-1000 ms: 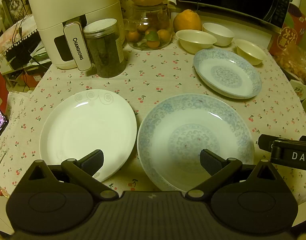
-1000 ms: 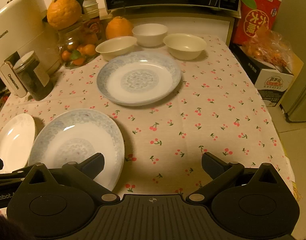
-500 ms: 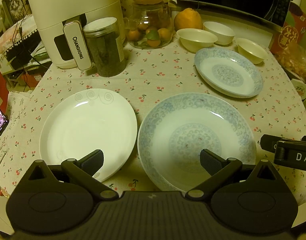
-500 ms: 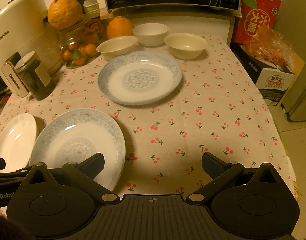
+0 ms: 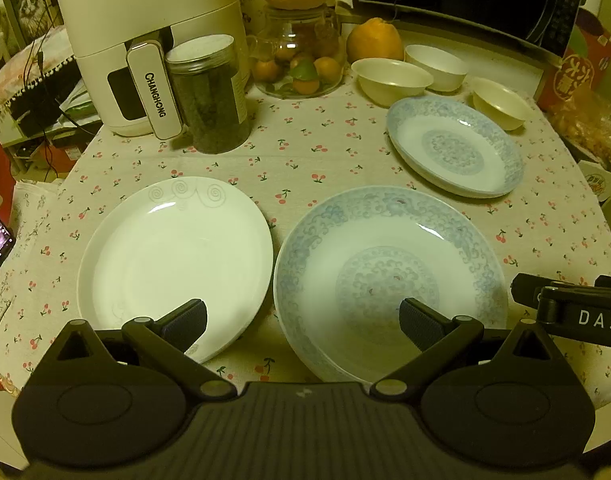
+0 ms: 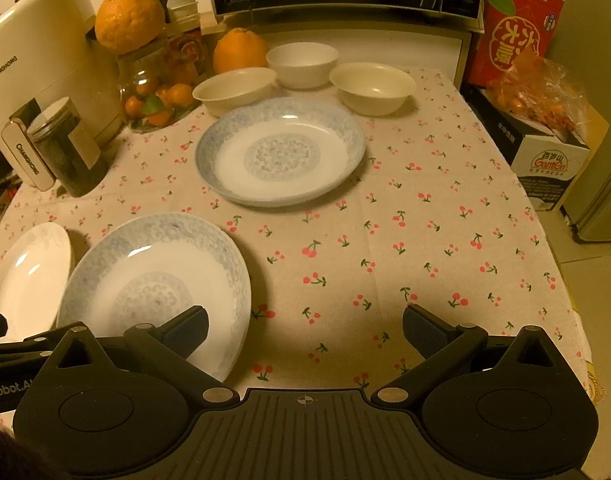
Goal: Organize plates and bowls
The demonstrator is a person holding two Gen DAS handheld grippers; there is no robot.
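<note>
Both the left gripper and right gripper are held wide, empty. The near blue-patterned plate, beside the white plate, should be pinched by its rim, level.

The right gripper hung wide apart over the cherry-print tablecloth. Its left finger overlapped the near blue-patterned plate (contact unclear); three bowls sat far ahead.
</note>
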